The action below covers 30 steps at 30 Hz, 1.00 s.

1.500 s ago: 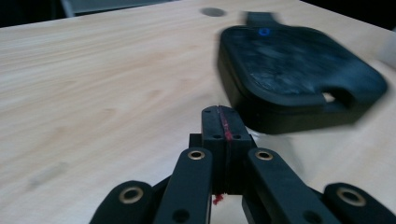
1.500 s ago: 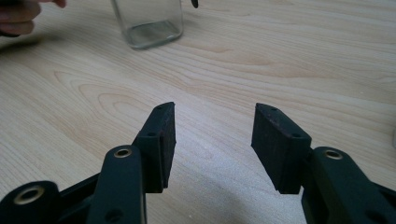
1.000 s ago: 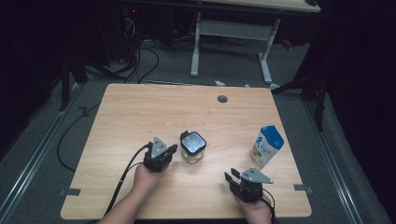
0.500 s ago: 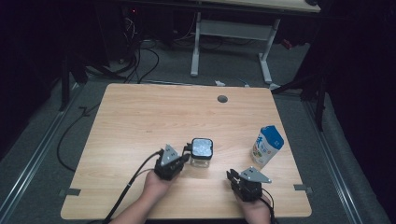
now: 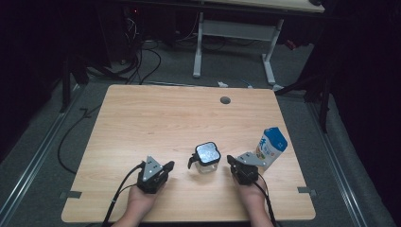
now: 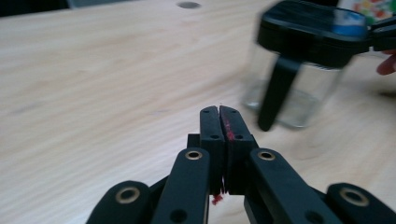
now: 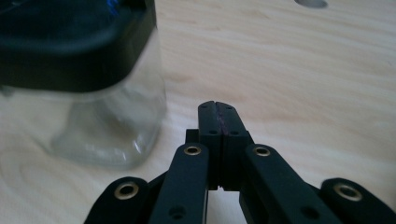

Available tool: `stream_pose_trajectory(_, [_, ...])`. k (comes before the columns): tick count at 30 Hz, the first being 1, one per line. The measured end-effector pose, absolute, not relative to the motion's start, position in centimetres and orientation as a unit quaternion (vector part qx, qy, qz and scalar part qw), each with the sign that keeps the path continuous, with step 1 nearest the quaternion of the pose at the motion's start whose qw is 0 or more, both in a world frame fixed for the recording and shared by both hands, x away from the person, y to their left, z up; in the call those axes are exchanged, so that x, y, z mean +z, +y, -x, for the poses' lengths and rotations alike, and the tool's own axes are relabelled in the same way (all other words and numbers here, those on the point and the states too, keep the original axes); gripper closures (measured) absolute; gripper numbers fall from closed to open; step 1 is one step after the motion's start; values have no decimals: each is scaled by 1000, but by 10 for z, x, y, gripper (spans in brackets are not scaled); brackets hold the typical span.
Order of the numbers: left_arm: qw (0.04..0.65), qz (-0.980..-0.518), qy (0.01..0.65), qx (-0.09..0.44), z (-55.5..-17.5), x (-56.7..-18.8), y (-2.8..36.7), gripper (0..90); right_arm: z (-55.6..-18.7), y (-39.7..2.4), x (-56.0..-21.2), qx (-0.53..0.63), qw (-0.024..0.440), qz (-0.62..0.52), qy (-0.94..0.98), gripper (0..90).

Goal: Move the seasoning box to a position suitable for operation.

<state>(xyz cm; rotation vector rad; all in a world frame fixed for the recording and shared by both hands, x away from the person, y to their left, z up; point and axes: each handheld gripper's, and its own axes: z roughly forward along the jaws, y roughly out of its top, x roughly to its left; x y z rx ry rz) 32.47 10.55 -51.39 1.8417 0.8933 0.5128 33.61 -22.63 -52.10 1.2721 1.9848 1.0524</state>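
A clear glass jar (image 5: 206, 157) with a square black lid stands near the table's front middle; a black clasp (image 5: 191, 162) hangs down its left side. My left gripper (image 5: 168, 166) lies to its left, a short gap away, jaws shut on nothing. My right gripper (image 5: 230, 161) sits close by the jar's right side; its jaws have just been closing and stand shut with nothing between them. In the left gripper view the shut jaws (image 6: 219, 109) point at bare wood, the jar (image 6: 299, 60) blurred ahead to the right. In the right gripper view the shut jaws (image 7: 217, 105) lie right of the jar (image 7: 84, 84).
A blue and white carton (image 5: 272, 146) stands upright just right of my right gripper. The wooden table (image 5: 156, 118) has a round cable hole (image 5: 225, 100) near its far edge. Cables trail from both grippers over the front edge. Desk legs and floor cables lie beyond.
The jar has slid right and a little nearer. My left gripper followed it, then drew back to the left. My right gripper moved up and left to the jar's side.
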Motion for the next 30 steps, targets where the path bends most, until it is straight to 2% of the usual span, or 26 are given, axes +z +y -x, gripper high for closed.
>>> stream_pose_trajectory(7, [474, -752, 398, 229, -327, -511, 143, 733, -344, -205, -515, 408, 273, -441, 752, 900])
stream_pose_trajectory(8, [470, -754, 398, 230, -327, -513, 147, 733, -344, -205, -515, 408, 273, -441, 752, 900])
stream_pose_trajectory(12, [478, -740, 417, 225, -328, -516, 157, 613, -337, -184, -516, 416, 261, -417, 765, 899])
stream_pose_trajectory(17, [492, -729, 417, 228, -329, -513, 162, 581, -336, -168, -516, 409, 265, -410, 771, 894])
stream_pose_trajectory(21, [501, -730, 414, 211, -330, -514, 164, 519, -331, -176, -514, 409, 262, -417, 768, 861])
stream_pose_trajectory(23, [499, -734, 413, 206, -331, -514, 163, 482, -320, -189, -514, 406, 267, -424, 764, 817])
stream_pose_trajectory(24, [493, -737, 415, 205, -331, -514, 162, 482, -320, -189, -514, 406, 267, -424, 764, 817])
stream_pose_trajectory(26, [480, -750, 412, 195, -331, -514, 157, 397, -309, -200, -515, 409, 272, -434, 755, 788])
stream_pose_trajectory(30, [452, -775, 393, 201, -327, -515, 148, 344, -295, -216, -518, 428, 265, -451, 737, 760])
